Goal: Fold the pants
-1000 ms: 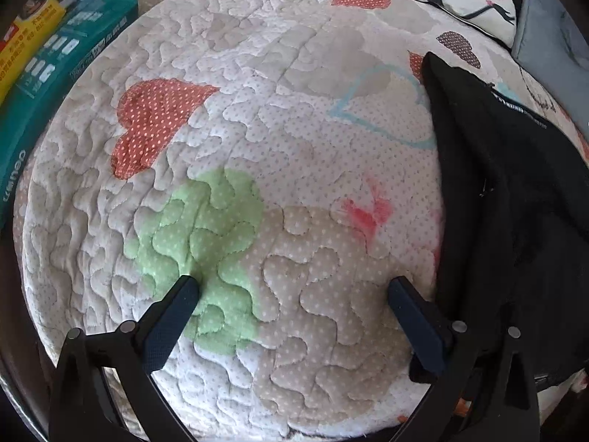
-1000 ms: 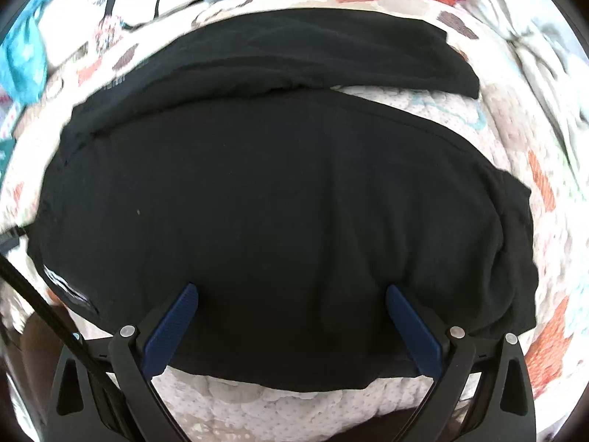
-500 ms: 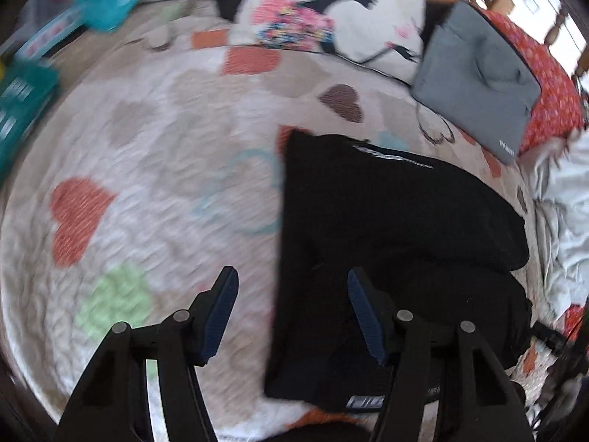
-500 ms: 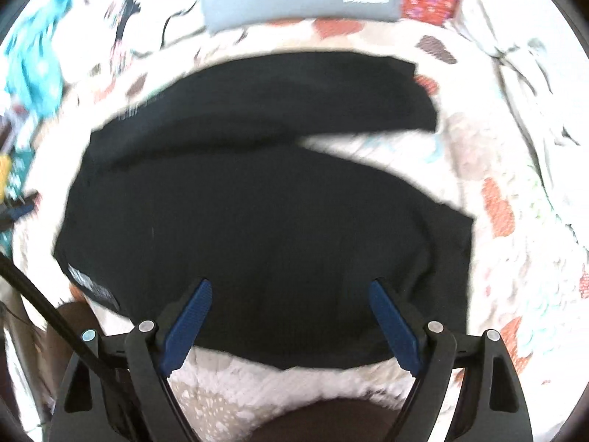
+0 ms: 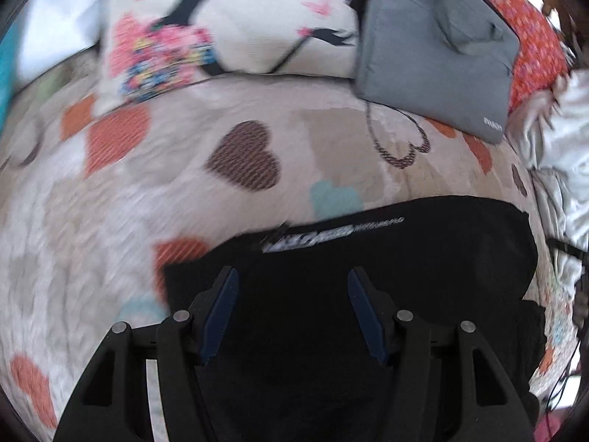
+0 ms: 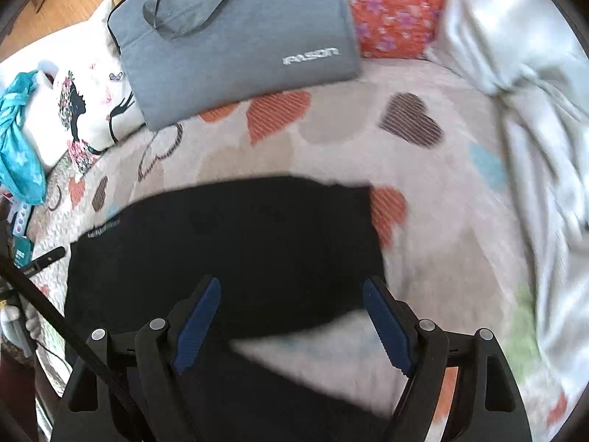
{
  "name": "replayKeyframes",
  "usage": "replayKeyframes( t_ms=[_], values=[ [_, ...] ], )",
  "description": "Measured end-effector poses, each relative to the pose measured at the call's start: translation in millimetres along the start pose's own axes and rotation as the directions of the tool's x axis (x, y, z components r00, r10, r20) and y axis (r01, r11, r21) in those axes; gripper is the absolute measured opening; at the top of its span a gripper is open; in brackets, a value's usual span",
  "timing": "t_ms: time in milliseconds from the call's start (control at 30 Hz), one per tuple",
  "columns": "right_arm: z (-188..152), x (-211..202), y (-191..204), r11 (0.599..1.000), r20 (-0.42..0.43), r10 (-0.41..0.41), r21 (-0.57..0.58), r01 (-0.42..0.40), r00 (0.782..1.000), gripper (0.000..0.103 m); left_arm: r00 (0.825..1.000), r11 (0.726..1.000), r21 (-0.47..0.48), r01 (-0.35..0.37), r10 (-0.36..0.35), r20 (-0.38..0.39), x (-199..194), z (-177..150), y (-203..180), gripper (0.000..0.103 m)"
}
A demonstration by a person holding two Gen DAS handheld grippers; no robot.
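Observation:
The black pants (image 5: 386, 276) lie spread on a quilted heart-print bedspread (image 5: 110, 221), a white logo near their far edge. My left gripper (image 5: 292, 311) is open and empty, hovering over the pants' left part. In the right wrist view the pants (image 6: 239, 243) fill the lower middle, one leg reaching to the right. My right gripper (image 6: 291, 326) is open and empty above the pants' near side, where a strip of quilt shows between two black parts.
A grey laptop bag (image 6: 235, 37) and a printed white pillow (image 5: 228, 18) lie at the head of the bed. A red floral cushion (image 6: 394, 3) and a crumpled pale sheet (image 6: 522, 103) are at the right. Teal cloth (image 6: 18, 147) lies at the left.
Both grippers have lifted and tilted toward the head of the bed. The left one has swung from bare quilt to over the pants and its jaws have narrowed somewhat. The right one stays open.

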State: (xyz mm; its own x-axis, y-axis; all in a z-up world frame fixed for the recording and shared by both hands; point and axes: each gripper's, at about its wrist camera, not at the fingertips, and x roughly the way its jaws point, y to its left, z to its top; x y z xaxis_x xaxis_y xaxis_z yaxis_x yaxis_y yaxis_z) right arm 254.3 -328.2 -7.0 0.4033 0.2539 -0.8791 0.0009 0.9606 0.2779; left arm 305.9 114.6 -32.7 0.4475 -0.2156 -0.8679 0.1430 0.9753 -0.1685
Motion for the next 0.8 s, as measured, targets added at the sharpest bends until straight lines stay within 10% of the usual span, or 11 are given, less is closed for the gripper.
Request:
replayKeyframes(
  t_ms=[333,567,800],
  values=[
    [54.3,59.0,22.3,0.997,-0.044,0.068,-0.032,-0.07,0.997,0.084,0.988,0.985,0.089,0.15,-0.145,-0.056,41.8,43.1,-26.6,0.061],
    [78.9,75.5,17.9,0.988,-0.078,0.147,-0.034,-0.15,0.986,0.084,0.982,0.963,0.228,0.14,-0.105,-0.158,80.5,48.9,-61.9,0.062],
    [85.6,97.0,16.3,0.989,-0.142,0.097,-0.1,-0.112,0.985,0.084,0.987,0.929,0.349,0.123,-0.076,-0.144,92.2,41.4,-88.7,0.091]
  ],
)
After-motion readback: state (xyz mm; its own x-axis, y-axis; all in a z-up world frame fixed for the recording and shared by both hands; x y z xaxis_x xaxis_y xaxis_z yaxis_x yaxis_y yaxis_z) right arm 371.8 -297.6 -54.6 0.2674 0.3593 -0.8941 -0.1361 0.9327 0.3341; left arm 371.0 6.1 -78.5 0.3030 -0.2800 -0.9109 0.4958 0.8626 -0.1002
